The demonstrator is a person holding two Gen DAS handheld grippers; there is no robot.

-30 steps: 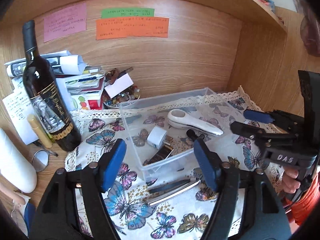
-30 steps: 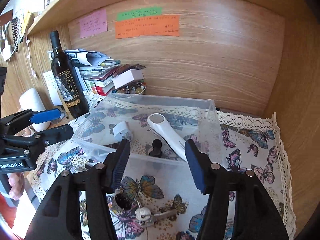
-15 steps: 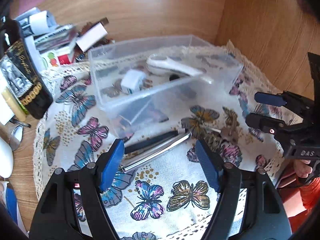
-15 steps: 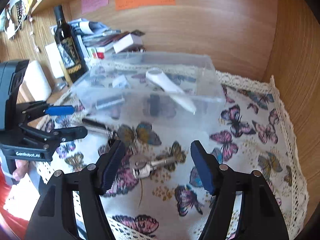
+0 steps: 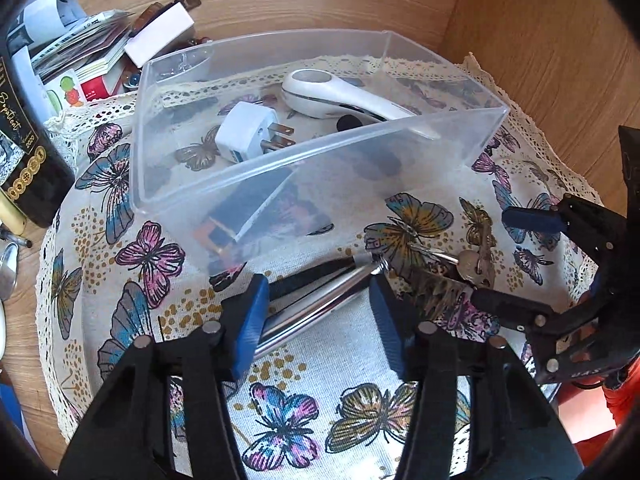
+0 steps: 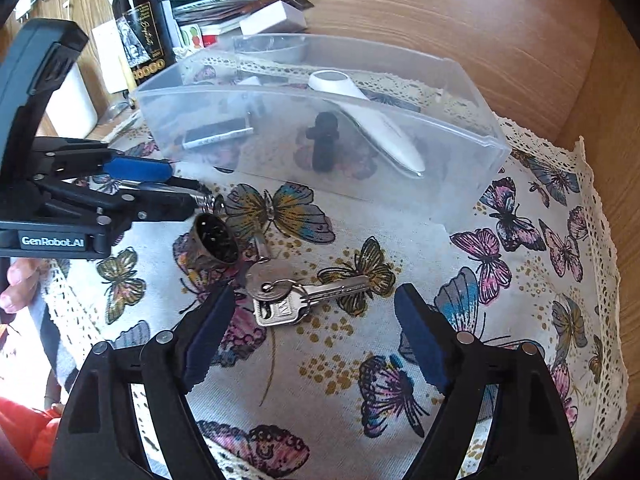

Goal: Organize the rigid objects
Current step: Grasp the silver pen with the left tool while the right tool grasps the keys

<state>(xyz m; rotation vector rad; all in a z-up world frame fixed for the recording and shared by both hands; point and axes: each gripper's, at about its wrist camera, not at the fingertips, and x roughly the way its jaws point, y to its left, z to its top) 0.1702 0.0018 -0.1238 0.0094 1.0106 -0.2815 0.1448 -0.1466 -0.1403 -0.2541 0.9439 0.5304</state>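
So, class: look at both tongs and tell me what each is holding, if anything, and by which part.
Nothing is held. The left tongs stand open over the metal rod; the right tongs stand open around the keys on the cloth.

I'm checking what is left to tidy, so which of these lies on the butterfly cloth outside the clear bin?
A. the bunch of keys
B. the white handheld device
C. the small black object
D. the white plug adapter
A: the bunch of keys lies on the cloth in front of the clear bin, between the open fingers of the right claw.
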